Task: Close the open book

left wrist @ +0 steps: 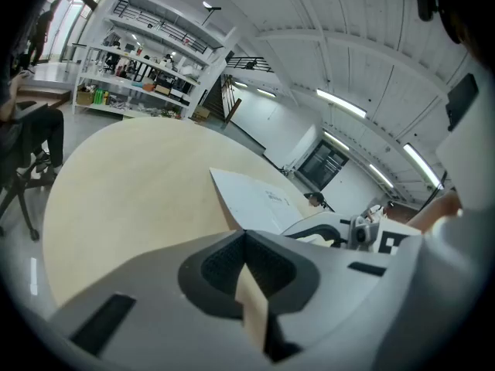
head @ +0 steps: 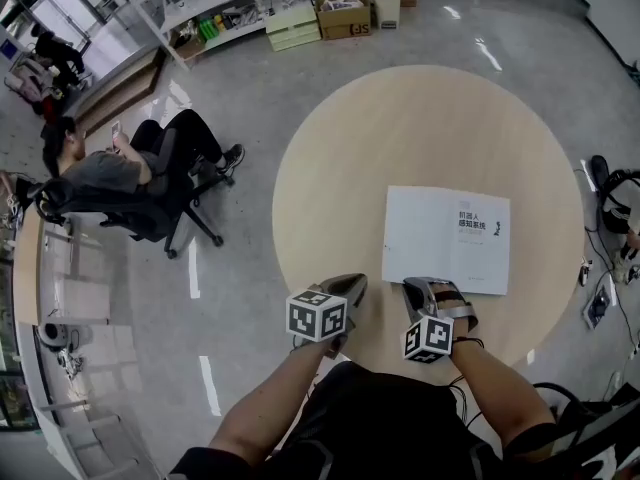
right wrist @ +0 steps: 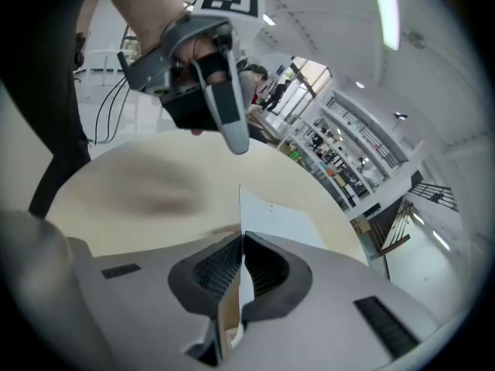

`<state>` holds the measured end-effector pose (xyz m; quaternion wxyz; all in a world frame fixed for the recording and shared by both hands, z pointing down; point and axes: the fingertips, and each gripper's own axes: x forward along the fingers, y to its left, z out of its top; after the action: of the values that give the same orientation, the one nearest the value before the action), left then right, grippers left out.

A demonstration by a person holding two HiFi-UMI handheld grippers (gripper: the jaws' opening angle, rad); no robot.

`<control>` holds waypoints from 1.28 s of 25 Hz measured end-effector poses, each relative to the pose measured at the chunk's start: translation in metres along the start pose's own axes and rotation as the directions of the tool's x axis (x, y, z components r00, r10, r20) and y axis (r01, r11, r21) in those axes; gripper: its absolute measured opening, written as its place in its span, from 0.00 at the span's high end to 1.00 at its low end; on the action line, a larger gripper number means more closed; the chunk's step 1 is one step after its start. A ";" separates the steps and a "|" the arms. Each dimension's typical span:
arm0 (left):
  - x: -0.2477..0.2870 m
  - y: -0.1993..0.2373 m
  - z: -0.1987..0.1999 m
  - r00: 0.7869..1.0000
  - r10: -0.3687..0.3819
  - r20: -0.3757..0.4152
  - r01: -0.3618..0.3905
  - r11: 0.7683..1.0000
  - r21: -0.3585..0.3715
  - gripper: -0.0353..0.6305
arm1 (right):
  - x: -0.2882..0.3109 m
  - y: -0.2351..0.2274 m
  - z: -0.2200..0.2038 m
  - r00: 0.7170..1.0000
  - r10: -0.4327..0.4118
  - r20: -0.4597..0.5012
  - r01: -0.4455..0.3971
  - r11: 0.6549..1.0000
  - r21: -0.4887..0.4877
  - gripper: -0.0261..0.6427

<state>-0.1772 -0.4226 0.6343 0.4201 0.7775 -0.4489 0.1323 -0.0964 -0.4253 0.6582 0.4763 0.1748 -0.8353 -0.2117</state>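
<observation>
The right gripper's [right wrist: 240, 238] ribbed black pads are pressed together on a thin white sheet that runs edge-on up between them. I take it for the near edge of the left leaf [head: 415, 238] of the open book [head: 447, 240]; whether that leaf is cover or page I cannot tell. The left gripper [left wrist: 246, 236] also has its pads meeting, with nothing in them, and hovers just beside the right one at the table's near side.

The book lies flat on the right half of the round table [head: 330, 168]. Both leaves are spread, and there are a few lines of dark title print [head: 480, 224] on the right page.

The step in hand looks like taking hold of the leaf, with the fold not yet begun. Next, that leaf needs lifting and swinging in an arc over the spine onto the right page. A straight pull would not do, because the paper is thin, smooth and limp and could crease or slip out. The tabletop is pale, matte and even, so the book may slide, and the free left gripper could pin it.
</observation>
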 end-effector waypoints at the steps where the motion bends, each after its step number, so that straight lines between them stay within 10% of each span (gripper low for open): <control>1: 0.003 -0.003 0.002 1.000 -0.006 -0.002 0.006 1.000 0.004 0.96 | -0.009 -0.006 0.000 0.999 -0.021 0.026 0.020 0.999 0.047 0.95; 6: 0.028 -0.030 0.018 0.997 -0.066 -0.032 0.068 0.995 0.068 0.96 | -0.061 -0.038 -0.015 0.983 -0.159 0.097 0.127 0.952 0.278 0.95; 10: 0.051 -0.058 0.026 0.991 -0.120 -0.059 0.125 0.987 0.102 0.96 | -0.097 -0.060 -0.059 0.952 -0.297 0.071 0.218 0.825 0.522 0.95; 15: 0.079 -0.090 0.017 0.977 -0.172 -0.128 0.191 0.969 0.155 0.96 | -0.116 -0.052 -0.153 0.938 -0.335 -0.090 0.243 0.449 0.860 0.95; 23: 0.085 -0.112 0.003 0.969 -0.163 -0.188 0.198 0.962 0.187 0.96 | -0.113 -0.021 -0.243 0.958 -0.226 -0.174 0.172 -0.030 0.985 0.90; 32: 0.091 -0.111 -0.001 0.972 -0.161 -0.171 0.192 0.964 0.186 0.96 | -0.130 -0.016 -0.279 0.933 -0.228 -0.277 0.269 -0.068 0.961 0.83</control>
<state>-0.0367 -0.4480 0.6287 0.3830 0.8404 -0.3281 0.1987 0.2110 -0.4265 0.6835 0.1750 0.6115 -0.6811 0.3627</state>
